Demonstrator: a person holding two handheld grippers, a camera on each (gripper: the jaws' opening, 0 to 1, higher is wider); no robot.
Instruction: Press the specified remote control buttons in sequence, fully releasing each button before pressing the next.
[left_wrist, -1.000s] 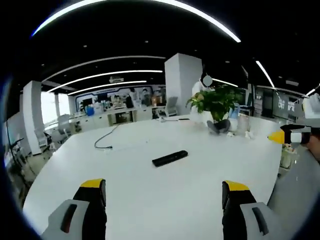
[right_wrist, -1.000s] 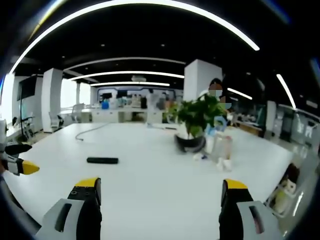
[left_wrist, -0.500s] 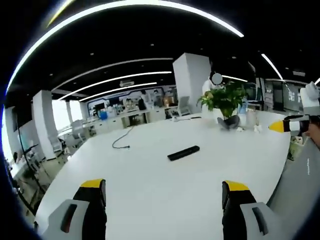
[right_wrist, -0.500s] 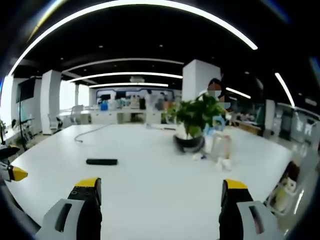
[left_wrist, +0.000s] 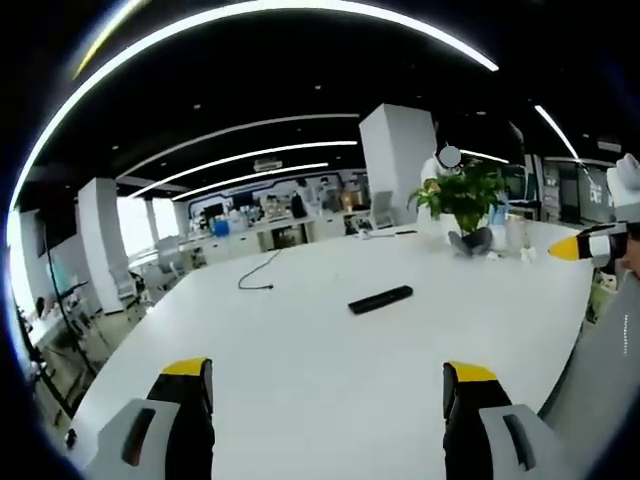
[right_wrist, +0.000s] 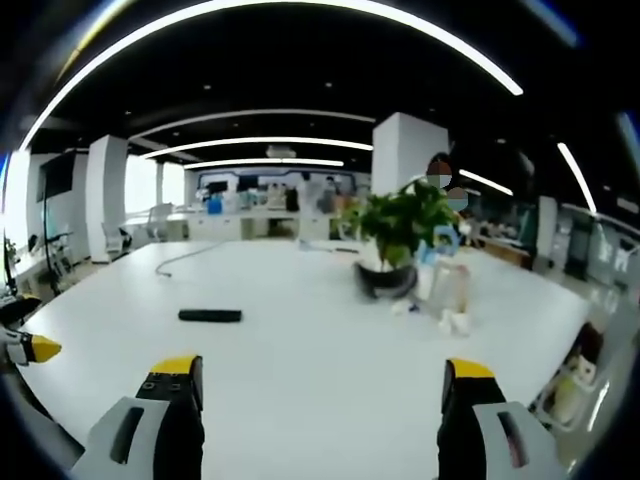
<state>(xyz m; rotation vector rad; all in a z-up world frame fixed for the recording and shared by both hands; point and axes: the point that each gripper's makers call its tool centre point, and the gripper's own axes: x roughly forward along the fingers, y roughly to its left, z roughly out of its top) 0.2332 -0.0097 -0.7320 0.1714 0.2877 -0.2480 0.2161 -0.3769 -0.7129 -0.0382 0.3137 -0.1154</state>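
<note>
Your left gripper (left_wrist: 325, 385) and right gripper (right_wrist: 315, 385) both hover with jaws spread wide and empty above the white table (left_wrist: 300, 350), the black remote control (left_wrist: 380, 299) lying flat well ahead of each, left of the potted plant (right_wrist: 398, 235) from the right gripper.

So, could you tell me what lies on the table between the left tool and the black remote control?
Nothing: in the left gripper view, bare white table runs from the open left tool to the slim black remote control.
</note>
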